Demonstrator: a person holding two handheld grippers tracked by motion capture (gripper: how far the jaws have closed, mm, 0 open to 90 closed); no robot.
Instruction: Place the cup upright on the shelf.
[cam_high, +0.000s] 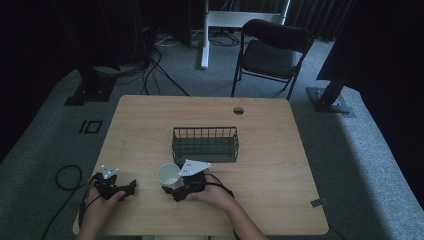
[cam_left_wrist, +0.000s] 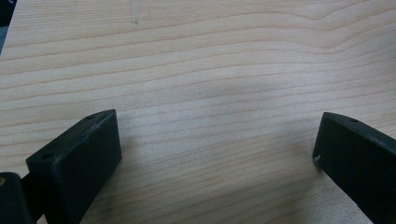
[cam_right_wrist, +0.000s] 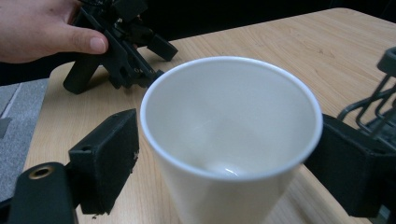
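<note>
A white paper cup (cam_high: 168, 175) stands upright and empty near the table's front, just in front of a dark wire basket (cam_high: 205, 131). My right gripper (cam_high: 171, 186) has one black jaw on each side of the cup (cam_right_wrist: 229, 140), pressed against its wall just below the rim. The left gripper (cam_high: 125, 189) rests low over bare wood at the front left, a hand around it. Its jaws (cam_left_wrist: 217, 140) are spread wide with nothing between them. The right gripper view also shows the left gripper (cam_right_wrist: 116, 51) beyond the cup.
The wire basket (cam_right_wrist: 373, 107) is empty and lies close to the right of the cup. The wooden table (cam_high: 270, 150) has a cable hole (cam_high: 238, 110) at the back. A black folding chair (cam_high: 272, 50) stands behind the table.
</note>
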